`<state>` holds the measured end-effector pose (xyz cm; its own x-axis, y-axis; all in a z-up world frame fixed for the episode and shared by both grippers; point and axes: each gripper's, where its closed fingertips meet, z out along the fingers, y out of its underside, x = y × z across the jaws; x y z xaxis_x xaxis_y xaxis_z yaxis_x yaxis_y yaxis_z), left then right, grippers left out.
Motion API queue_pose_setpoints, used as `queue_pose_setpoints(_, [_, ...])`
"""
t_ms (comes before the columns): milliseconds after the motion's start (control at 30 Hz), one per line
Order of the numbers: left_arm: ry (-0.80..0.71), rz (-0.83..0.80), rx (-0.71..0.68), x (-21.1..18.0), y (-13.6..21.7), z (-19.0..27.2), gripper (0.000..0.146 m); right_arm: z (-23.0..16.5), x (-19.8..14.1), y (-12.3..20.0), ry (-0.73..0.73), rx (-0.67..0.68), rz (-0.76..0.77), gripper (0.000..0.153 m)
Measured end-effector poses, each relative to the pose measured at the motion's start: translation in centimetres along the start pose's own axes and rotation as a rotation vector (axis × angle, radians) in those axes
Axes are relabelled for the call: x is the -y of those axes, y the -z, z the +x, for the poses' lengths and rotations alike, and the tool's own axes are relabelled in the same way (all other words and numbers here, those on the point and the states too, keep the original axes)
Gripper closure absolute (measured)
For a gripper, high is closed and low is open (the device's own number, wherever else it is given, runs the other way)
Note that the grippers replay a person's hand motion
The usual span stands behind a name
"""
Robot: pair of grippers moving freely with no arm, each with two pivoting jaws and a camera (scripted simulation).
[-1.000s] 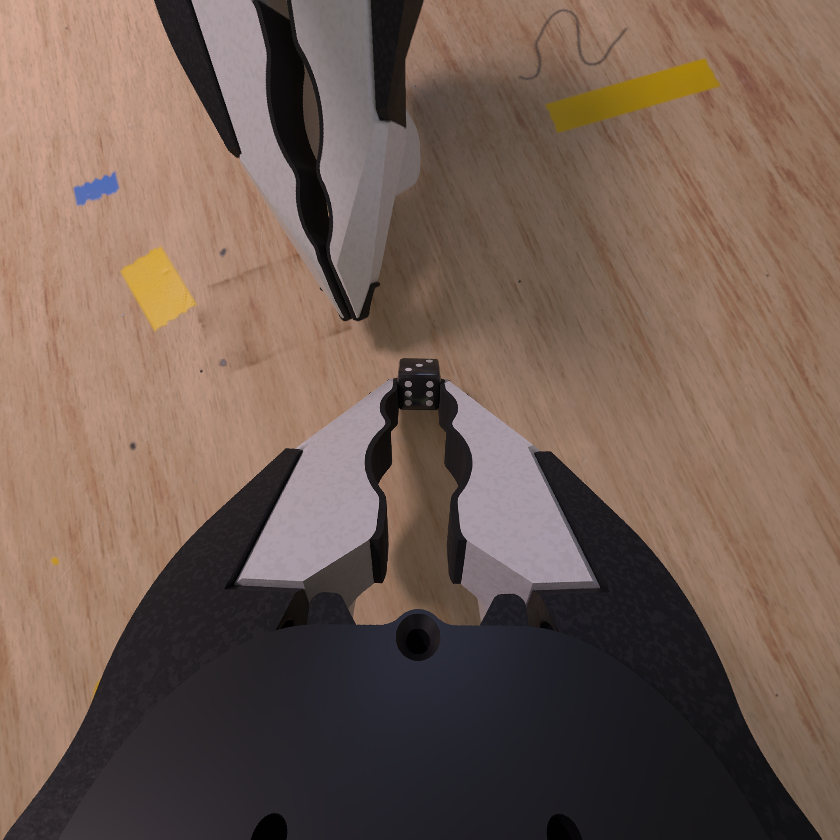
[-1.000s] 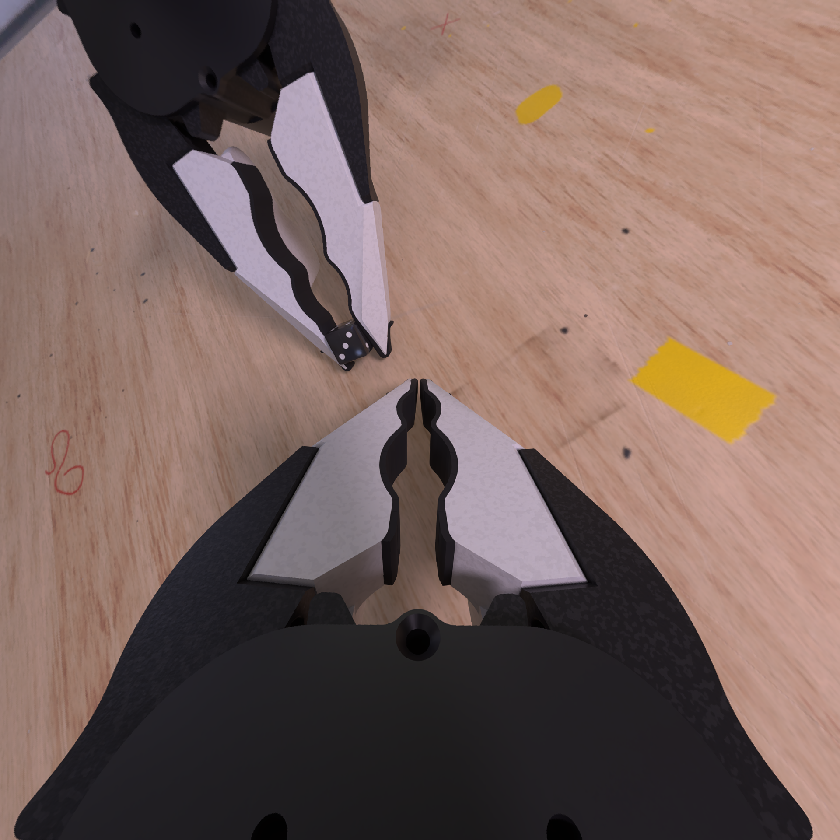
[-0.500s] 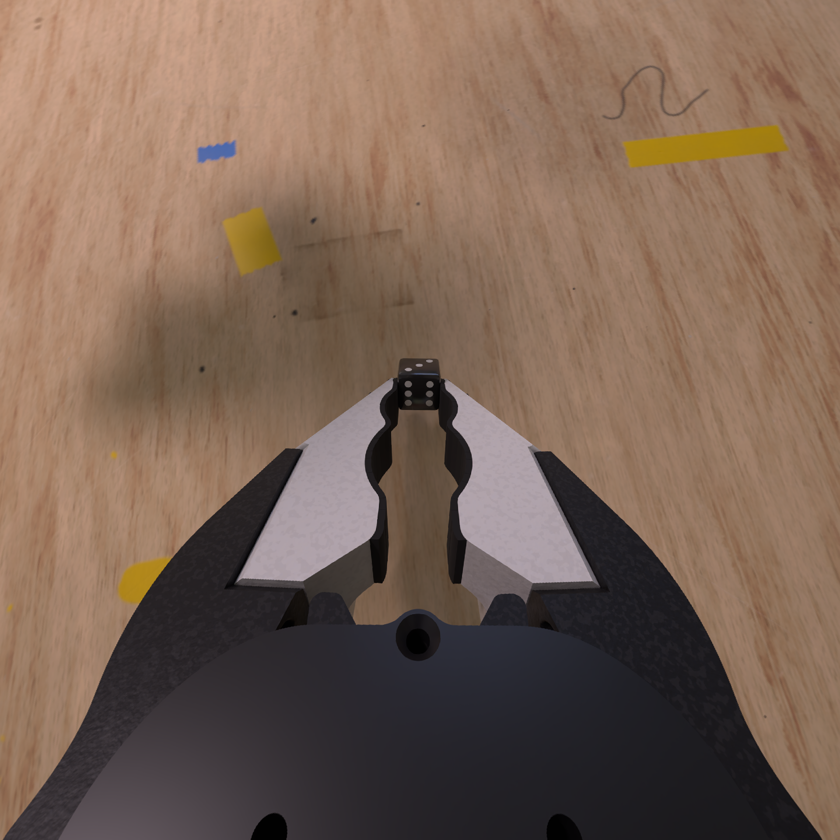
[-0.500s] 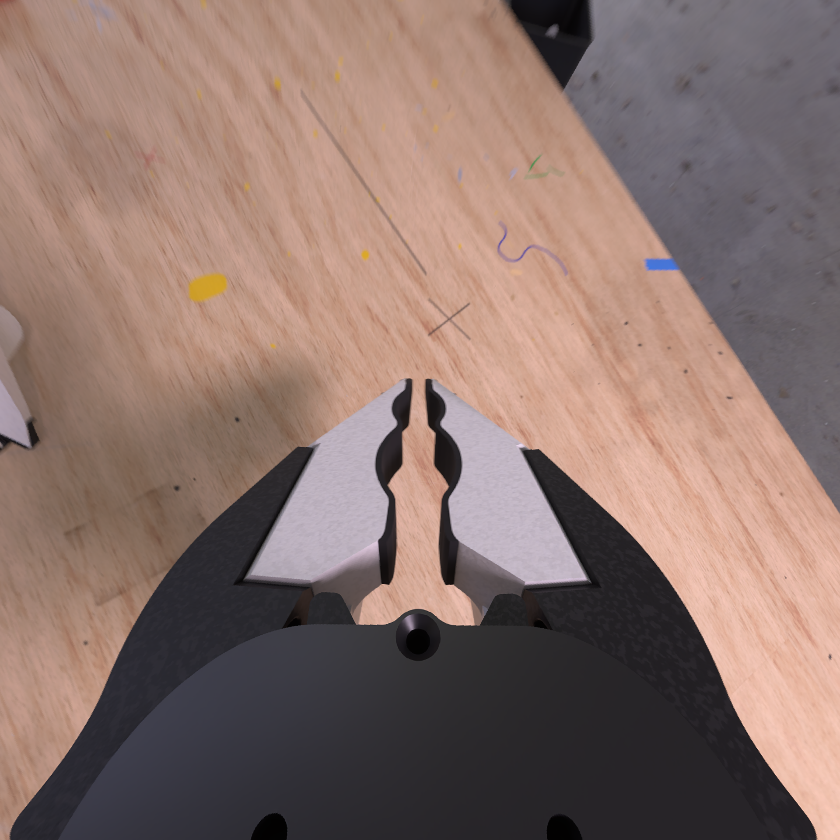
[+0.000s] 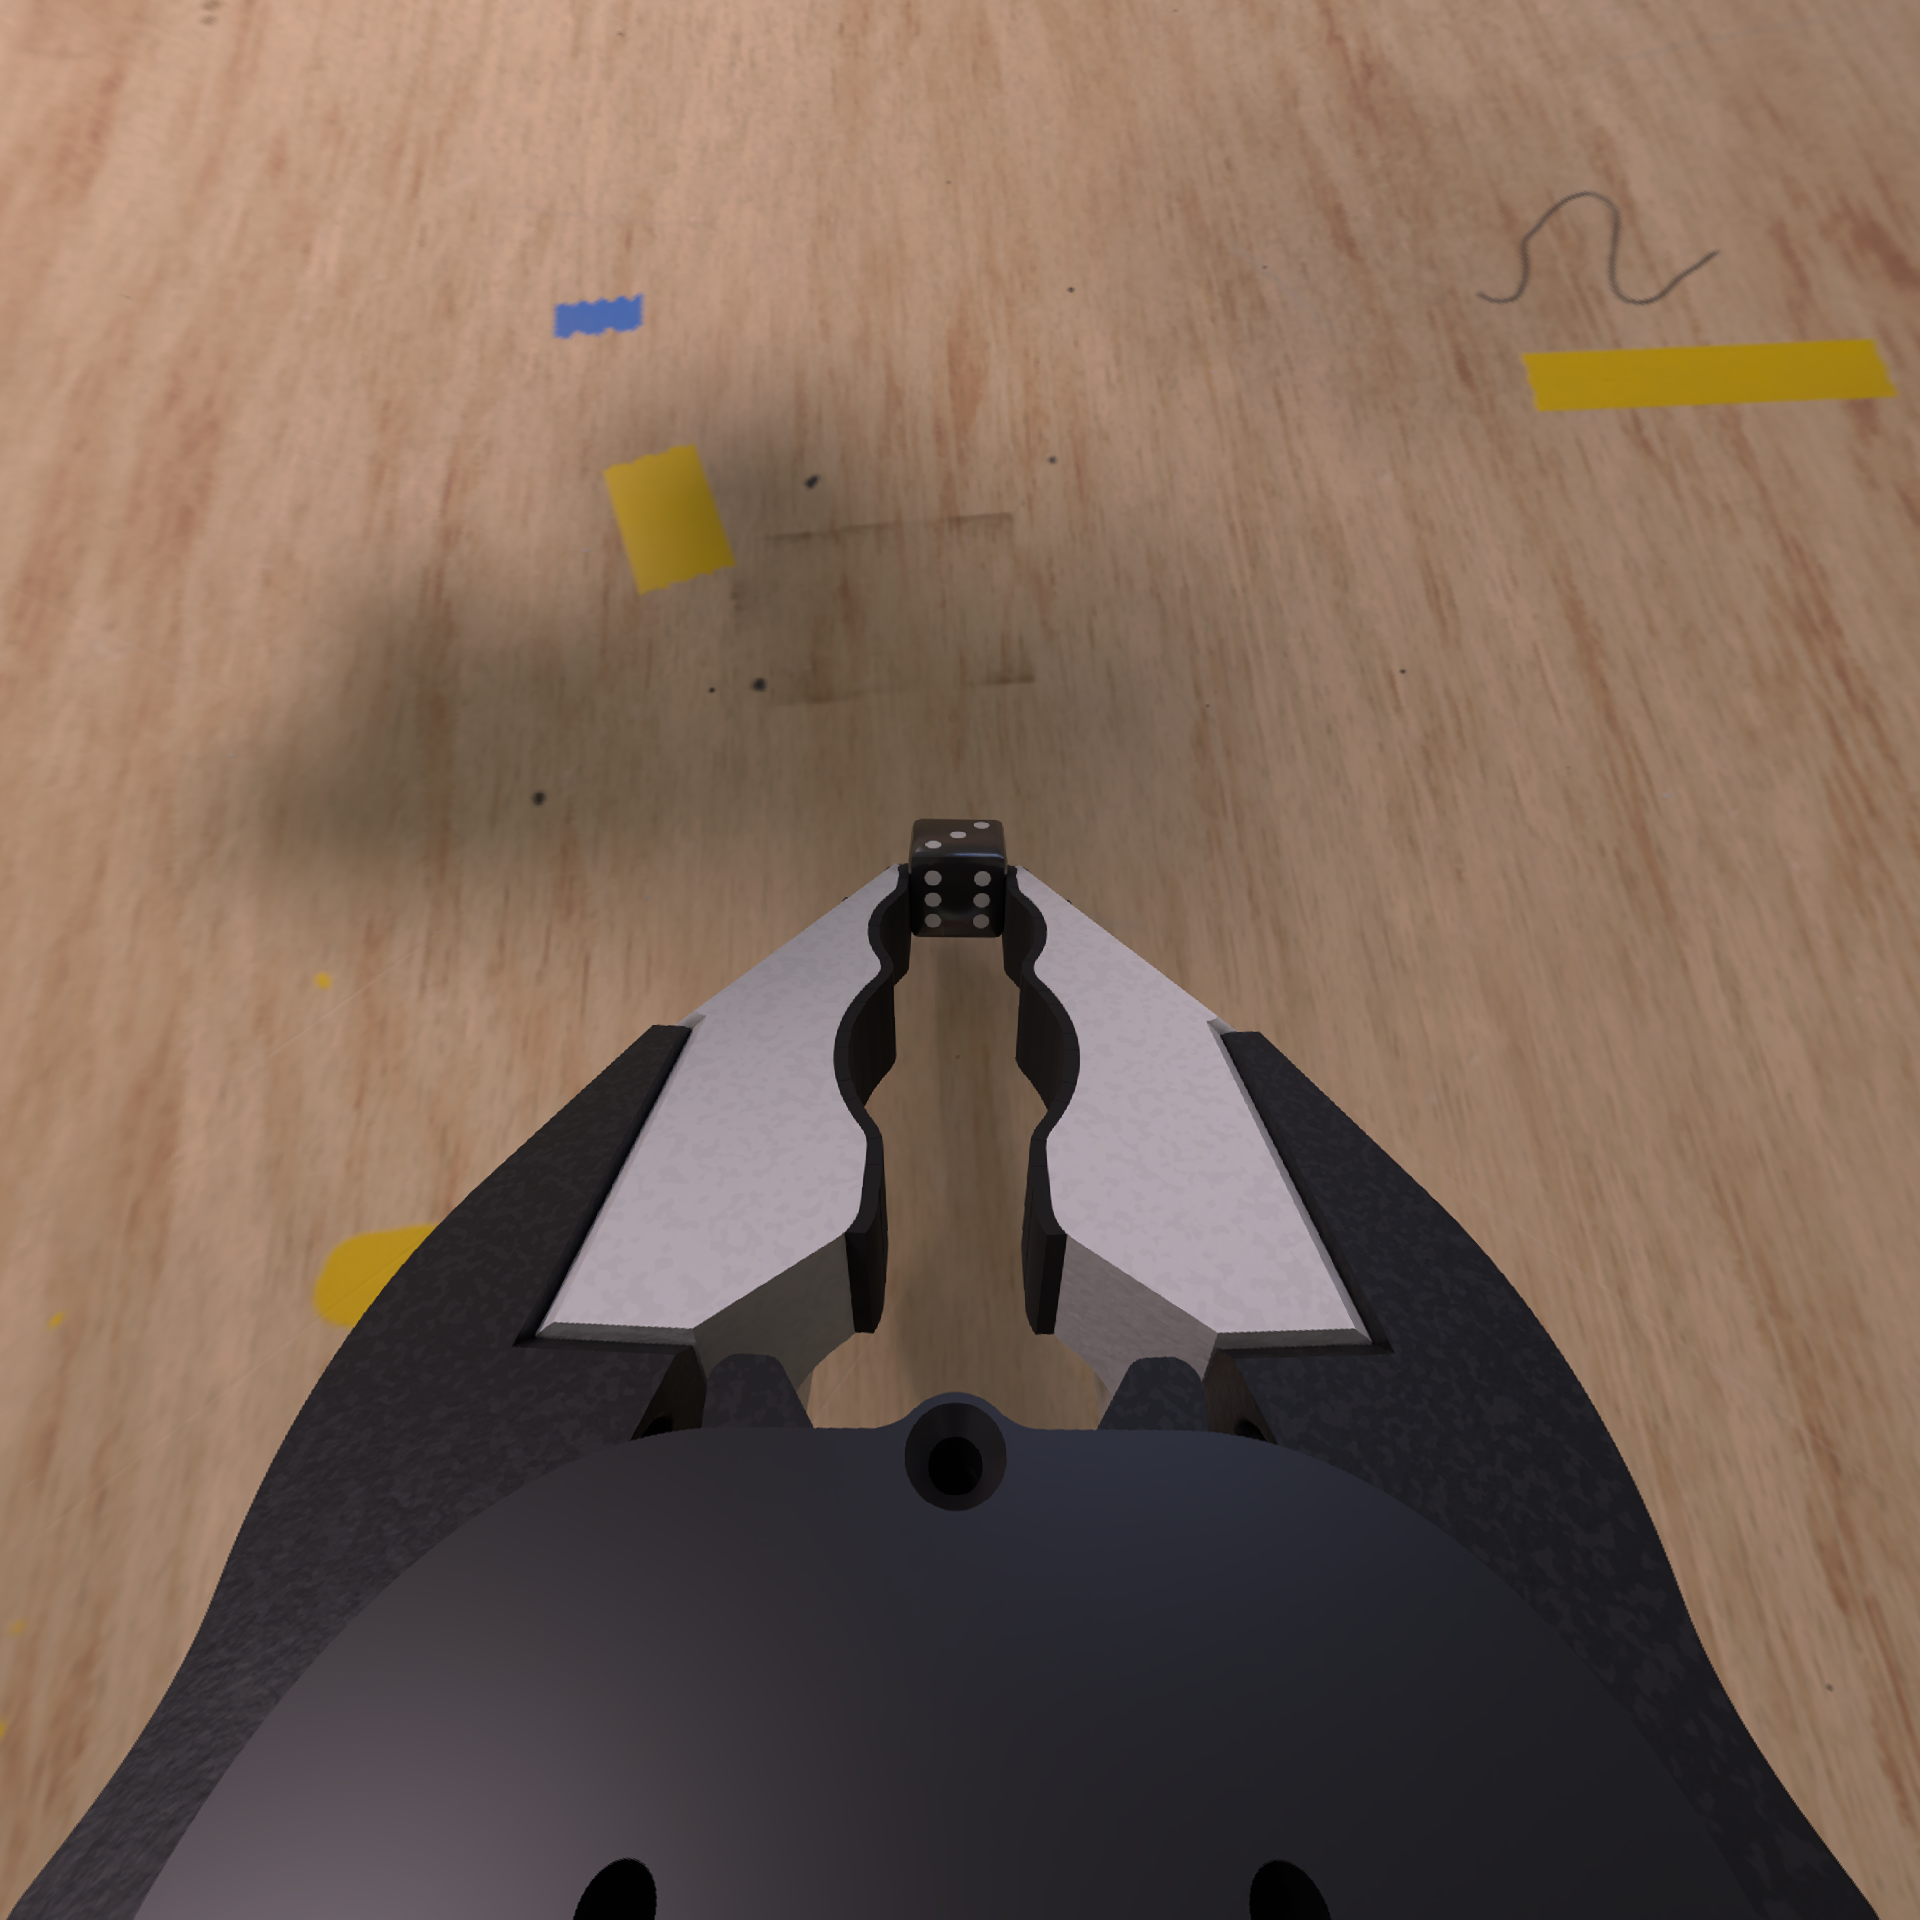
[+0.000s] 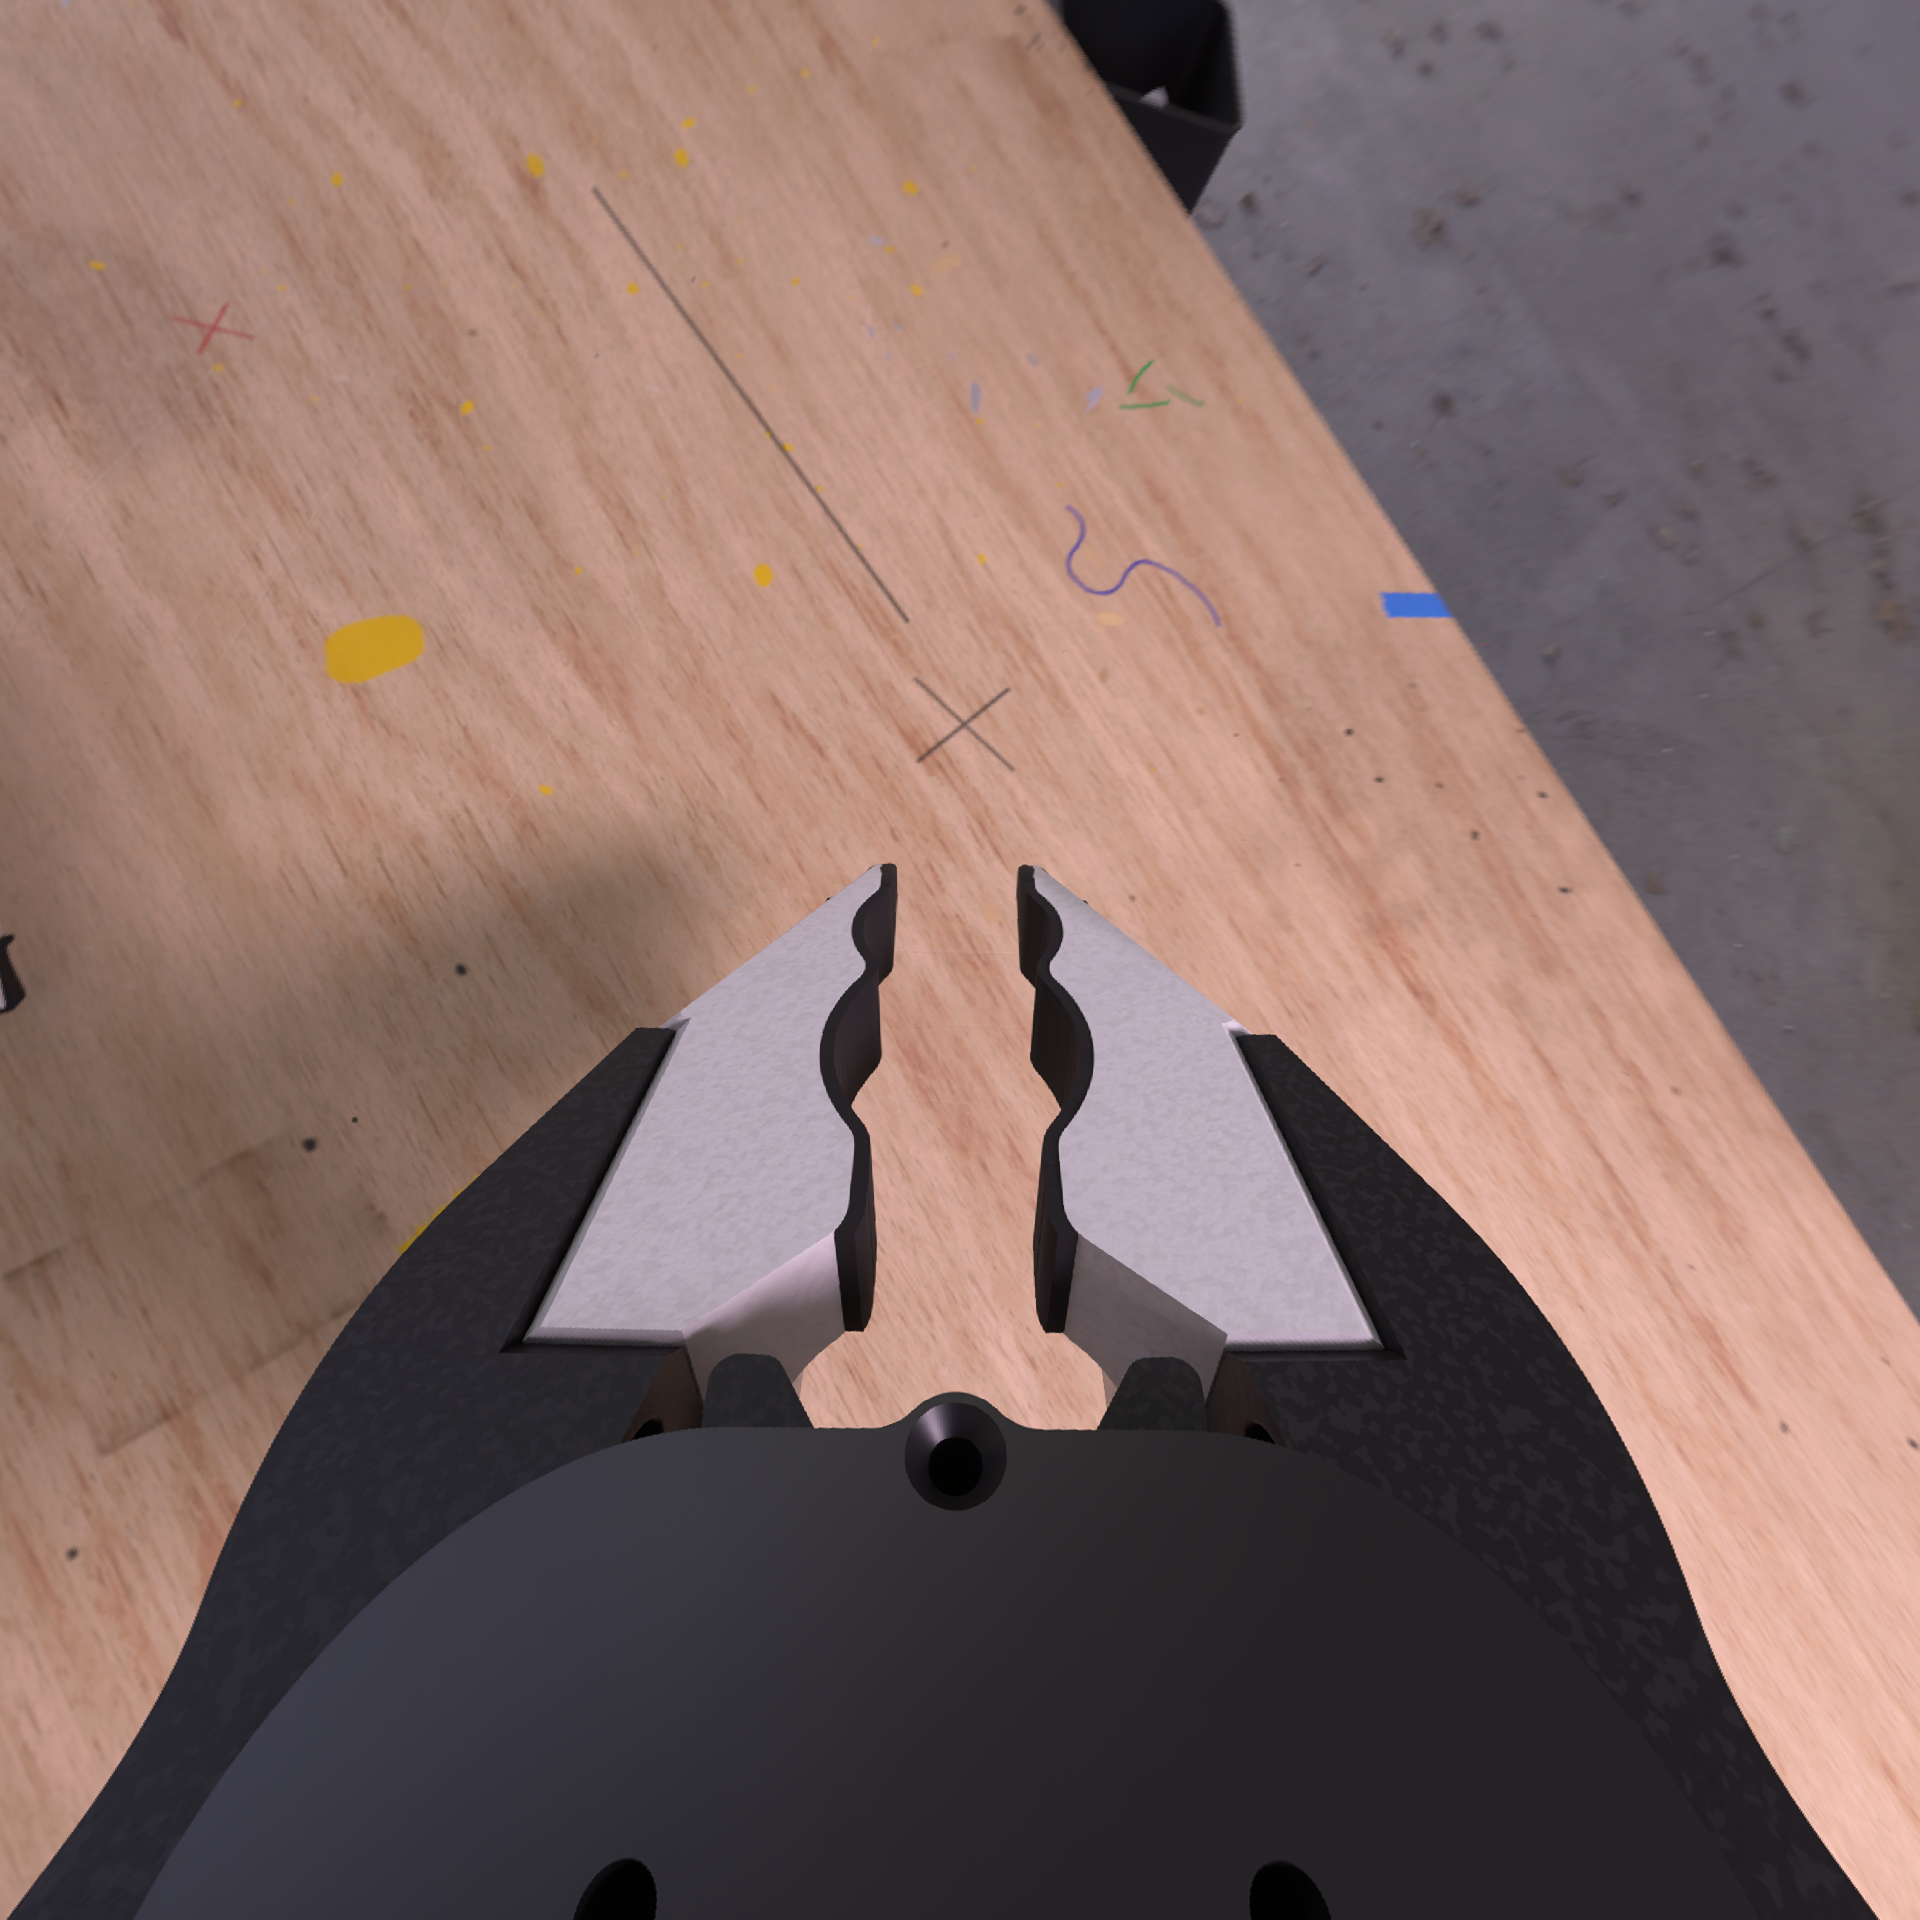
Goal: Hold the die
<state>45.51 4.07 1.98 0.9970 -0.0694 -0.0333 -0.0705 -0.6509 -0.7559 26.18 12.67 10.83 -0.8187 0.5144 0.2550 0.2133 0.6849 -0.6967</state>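
A small black die (image 5: 957,881) with white pips sits clamped between the fingertips of my left gripper (image 5: 957,896), held above the wooden table (image 5: 1351,831). The left gripper is shut on the die. My right gripper (image 6: 956,883) is open and empty, with a clear gap between its fingertips, and points over the table (image 6: 520,831) toward its right edge. The die does not show in the right wrist view. A sliver of the left gripper shows at the far left edge of the right wrist view (image 6: 8,971).
Yellow tape pieces (image 5: 667,516) (image 5: 1704,374) and a blue scrap (image 5: 598,315) lie flat on the table. In the right wrist view the table edge (image 6: 1558,769) runs diagonally, with grey floor (image 6: 1662,312) beyond and a black object (image 6: 1184,94) at the top.
My right gripper swung away from the left gripper toward the table's right edge and opened its jaws. The left gripper still holds the die and has shifted slightly over the table.
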Motion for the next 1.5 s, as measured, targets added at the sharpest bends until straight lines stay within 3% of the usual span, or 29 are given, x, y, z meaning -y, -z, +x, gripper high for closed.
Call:
queue_pose_setpoints(300, [0.028,0.057,0.082,0.8,2.2,-2.2,0.13,0.9,0.0,-0.2,0.013,0.03,-0.031,0.122])
queue_pose_setpoints(533, [0.043,0.059,0.085,0.4,2.2,-2.5,0.13,0.4,0.3,2.9,-0.028,-0.008,0.024,0.117])
queue_pose_setpoints(633, [0.044,0.069,0.091,0.4,2.5,-2.2,0.13,-5.9,-0.7,7.2,-0.102,0.16,0.114,0.121])
queue_pose_setpoints(700, [0.053,0.078,0.084,0.1,2.7,-1.8,0.13,-12.6,-3.3,9.6,-0.121,0.276,0.133,0.126])
queue_pose_setpoints(833, [0.067,0.071,0.068,-0.7,2.5,-1.2,0.13,-25.1,-9.4,11.7,-0.16,0.369,0.065,0.134])
queue_pose_setpoints(933, [0.059,0.068,0.056,-0.8,2.3,-0.6,0.13,-29.0,-11.1,12.0,-0.183,0.328,0.044,0.134])
queue_pose_setpoints(1067, [0.047,0.066,0.056,-0.6,2.3,-0.2,0.13,-30.6,-12.4,10.3,-0.151,0.284,-0.021,0.133])
queue_pose_setpoints(1133, [0.042,0.067,0.063,-0.5,2.7,-0.1,0.13,-30.4,-12.5,9.9,-0.06,0.239,-0.052,0.146])
queue_pose_setpoints(1233, [0.033,0.061,0.085,-0.7,3.4,0.1,0.13,-26.7,-10.3,9.9,-0.021,0.209,-0.006,0.148])
queue_pose_setpoints(1367, [0.048,0.061,0.107,-1.2,4.1,0.1,0.13,-13.8,-3.7,9.4,0.031,-0.002,0.103,0.148])
queue_pose_setpoints(1433, [0.06,0.061,0.123,-1.4,4.3,-0.1,0.13,-7.3,-0.3,7.6,0.086,-0.096,0.124,0.148])
queue_pose_setpoints(1500, [0.069,0.065,0.139,-1.4,4.5,-0.3,0.13,-2.7,2.1,4.7,0.101,-0.107,0.115,0.148])
